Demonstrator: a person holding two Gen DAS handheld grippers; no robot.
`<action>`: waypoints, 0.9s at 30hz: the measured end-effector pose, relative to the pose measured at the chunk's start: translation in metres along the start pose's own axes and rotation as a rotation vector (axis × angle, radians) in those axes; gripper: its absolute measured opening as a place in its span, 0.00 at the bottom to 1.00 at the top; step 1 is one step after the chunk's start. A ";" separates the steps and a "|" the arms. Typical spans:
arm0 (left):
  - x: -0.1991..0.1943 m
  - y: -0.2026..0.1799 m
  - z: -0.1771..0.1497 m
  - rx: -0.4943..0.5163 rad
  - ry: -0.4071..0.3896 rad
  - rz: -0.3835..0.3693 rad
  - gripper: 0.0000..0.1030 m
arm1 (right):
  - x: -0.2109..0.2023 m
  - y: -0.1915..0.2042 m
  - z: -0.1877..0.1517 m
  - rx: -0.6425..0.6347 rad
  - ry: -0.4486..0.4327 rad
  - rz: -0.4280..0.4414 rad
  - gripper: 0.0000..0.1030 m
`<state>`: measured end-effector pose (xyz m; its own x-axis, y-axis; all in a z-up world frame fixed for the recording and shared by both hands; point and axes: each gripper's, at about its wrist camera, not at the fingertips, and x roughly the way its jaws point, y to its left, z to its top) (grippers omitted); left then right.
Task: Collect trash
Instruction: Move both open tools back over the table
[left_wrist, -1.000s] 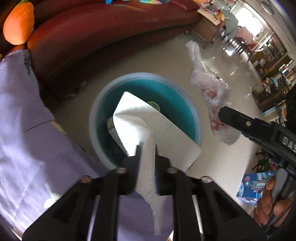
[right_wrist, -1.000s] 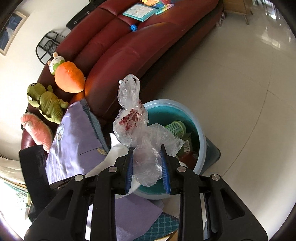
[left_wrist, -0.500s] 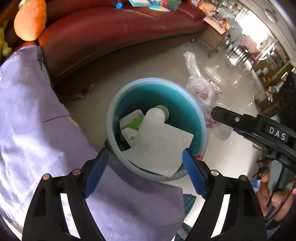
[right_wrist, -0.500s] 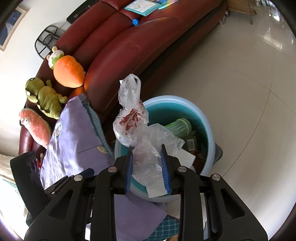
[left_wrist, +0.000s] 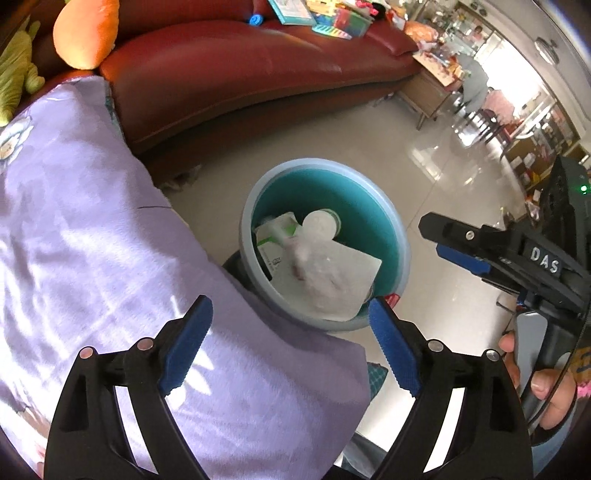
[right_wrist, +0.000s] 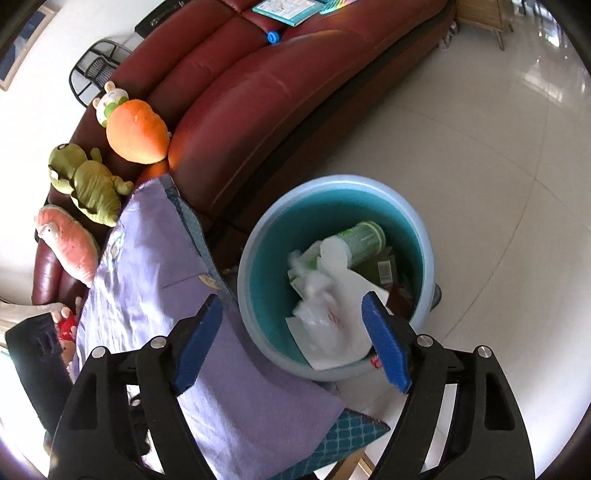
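The round bin (left_wrist: 321, 164), teal inside with a pale blue rim (right_wrist: 242, 280), stands on the floor by the sofa. In it lie a white paper towel (left_wrist: 360, 266), a green carton (left_wrist: 271, 236) and a green bottle (right_wrist: 364, 238). A clear plastic bag (right_wrist: 321, 317) with red marks shows blurred on the paper towel (right_wrist: 356, 291) inside the bin. My left gripper (left_wrist: 291, 339) hangs above the bin's near edge, its jaws opening, nothing between them. My right gripper (right_wrist: 291, 339) is over the bin's near side, jaws opening and empty; in the left wrist view the right gripper (left_wrist: 461, 247) juts in from the right.
A dark red sofa (right_wrist: 258, 92) curves behind the bin, with plush toys (right_wrist: 136, 129) at its left end and books on the seat. A purple cloth (left_wrist: 92, 240) covers the surface beside the bin. Glossy pale floor (right_wrist: 498, 184) stretches right. A hand (left_wrist: 546, 391) grips the right handle.
The left gripper opened and let the paper towel drop into the bin, then drew back and up. The right gripper opened and released the plastic bag, which fell into the bin.
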<state>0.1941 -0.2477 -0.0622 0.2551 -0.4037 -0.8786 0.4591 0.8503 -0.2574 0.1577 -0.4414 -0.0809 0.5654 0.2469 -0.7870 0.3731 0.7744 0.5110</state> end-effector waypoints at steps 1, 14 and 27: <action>-0.004 0.001 -0.001 -0.002 -0.007 -0.001 0.85 | -0.002 0.002 -0.003 -0.007 0.002 -0.006 0.72; -0.057 0.033 -0.027 -0.056 -0.085 0.012 0.88 | -0.013 0.049 -0.032 -0.104 0.025 -0.033 0.75; -0.124 0.096 -0.085 -0.158 -0.183 0.040 0.89 | -0.017 0.137 -0.078 -0.276 0.068 -0.028 0.75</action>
<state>0.1345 -0.0879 -0.0123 0.4265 -0.4110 -0.8057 0.3104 0.9032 -0.2964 0.1416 -0.2941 -0.0245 0.5038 0.2544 -0.8255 0.1685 0.9084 0.3827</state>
